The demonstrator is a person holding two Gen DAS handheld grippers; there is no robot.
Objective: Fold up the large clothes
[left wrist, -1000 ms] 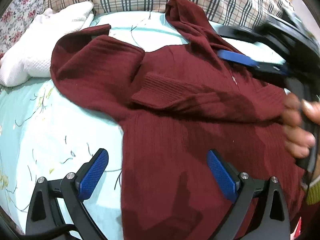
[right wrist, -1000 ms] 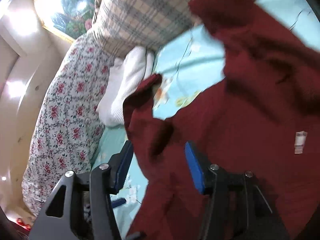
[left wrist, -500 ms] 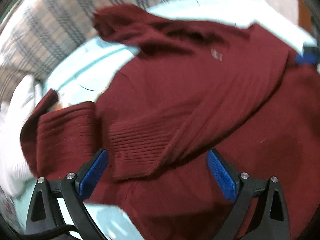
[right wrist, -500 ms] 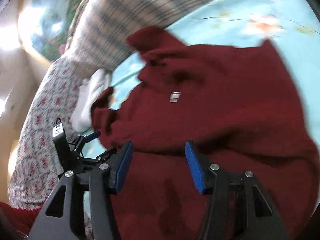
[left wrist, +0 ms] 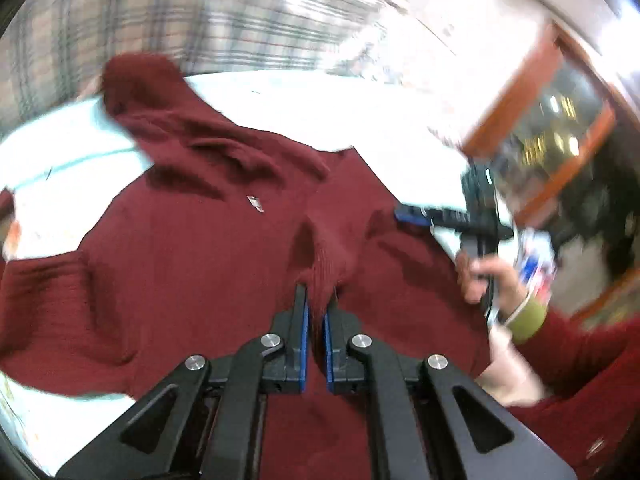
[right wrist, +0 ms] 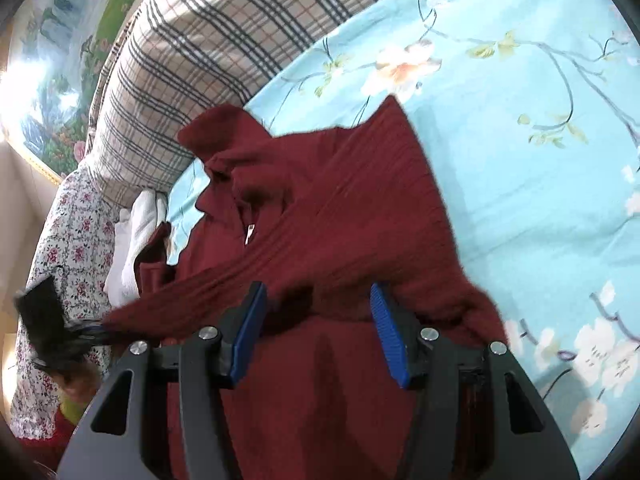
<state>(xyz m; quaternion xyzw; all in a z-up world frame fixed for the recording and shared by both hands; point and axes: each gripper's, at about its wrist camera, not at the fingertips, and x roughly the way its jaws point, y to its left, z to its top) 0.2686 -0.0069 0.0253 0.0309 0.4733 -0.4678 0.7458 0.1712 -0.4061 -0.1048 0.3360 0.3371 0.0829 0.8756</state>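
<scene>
Left tool [left wrist: 315,316] at lower centre, pads nearly together, pinches a sleeve of the maroon sweater [left wrist: 192,264]. Right tool [right wrist: 316,320] spread wide, holding nothing, over sweater on the bed [right wrist: 540,184].

A bed [right wrist: 540,184] is carrying everything here. A light blue sheet with white and orange flowers and thin dark branches is covering it. A big dark red sweater [right wrist: 328,208] is lying spread out on the sheet, with one sleeve folded across its middle. At the far end of the bed, a checked pillow [right wrist: 208,52] is lying just past the sweater's collar. Next to it, a pillow with small red flowers [right wrist: 68,232] is resting at the edge. A white folded cloth [right wrist: 136,236] is sitting between the flowered pillow and the sweater, touching the sweater's other sleeve.
</scene>
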